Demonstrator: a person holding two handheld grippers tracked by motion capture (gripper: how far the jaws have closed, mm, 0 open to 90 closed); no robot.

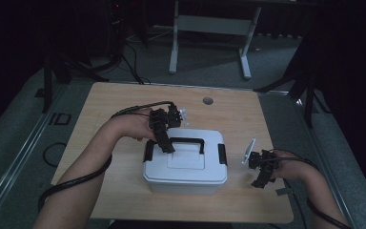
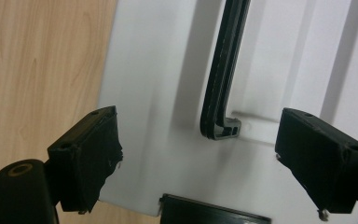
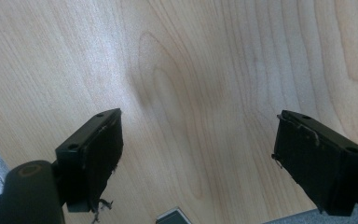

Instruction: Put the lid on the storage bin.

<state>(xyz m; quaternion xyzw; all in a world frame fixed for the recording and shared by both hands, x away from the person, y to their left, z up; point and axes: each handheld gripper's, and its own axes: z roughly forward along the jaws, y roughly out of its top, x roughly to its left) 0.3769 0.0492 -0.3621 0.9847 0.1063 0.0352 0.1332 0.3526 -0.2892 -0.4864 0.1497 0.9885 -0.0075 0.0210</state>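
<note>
A white lidded box [image 1: 186, 169] with a black carry handle [image 1: 187, 141] lying flat on its lid stands on the wooden table [image 1: 124, 102]. My left gripper [image 1: 168, 147] hovers over the lid's left end, jaws open. In the left gripper view the gripper [image 2: 198, 168] has the handle's end [image 2: 223, 70] just ahead of the gap, the pads touching nothing, with the white lid [image 2: 158, 93] below. My right gripper [image 1: 259, 181] is to the right of the box, apart from it. In its own view the right gripper [image 3: 198, 158] stands open over bare wood [image 3: 191, 70].
Black latches sit on the box's left side [image 1: 147, 150] and right side [image 1: 222, 153]; one latch [image 2: 209, 214] shows under my left jaws. A round cable hole [image 1: 208, 100] lies near the table's far edge. A white desk frame [image 1: 209, 26] stands on the floor beyond.
</note>
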